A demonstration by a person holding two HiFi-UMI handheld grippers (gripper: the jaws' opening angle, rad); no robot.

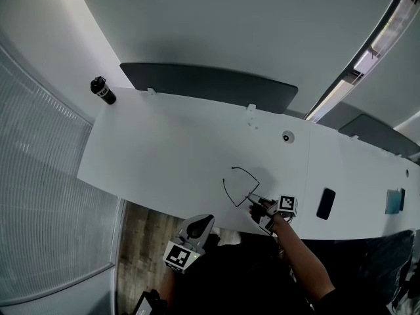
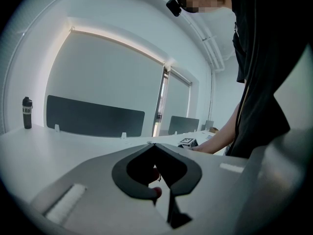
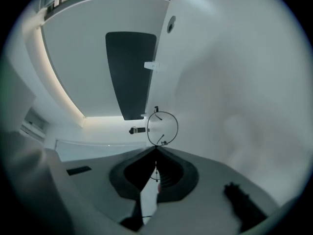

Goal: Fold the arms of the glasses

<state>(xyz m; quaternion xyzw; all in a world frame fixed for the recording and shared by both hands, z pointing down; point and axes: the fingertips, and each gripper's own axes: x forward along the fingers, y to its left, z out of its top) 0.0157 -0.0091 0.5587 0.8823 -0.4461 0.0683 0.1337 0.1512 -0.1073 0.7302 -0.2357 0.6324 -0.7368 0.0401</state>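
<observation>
Thin black wire-framed glasses [image 1: 246,170] are near the white table's [image 1: 164,149] front edge, arms spread open. My right gripper [image 1: 254,205] is shut on the frame at the end nearest me. In the right gripper view one round lens rim [image 3: 176,126] stands just past the closed jaw tips of the right gripper [image 3: 155,149], and a thin wire runs back between them. My left gripper [image 1: 197,227] hangs in front of the table's edge, to the left of the glasses and apart from them. In its own view the left gripper [image 2: 154,144] is shut with nothing in it.
A black bottle [image 1: 103,90] stands at the table's far left corner. A dark phone [image 1: 325,203] lies right of the right gripper, and a small round object [image 1: 287,136] sits farther back. A dark divider panel [image 1: 207,84] lines the far edge.
</observation>
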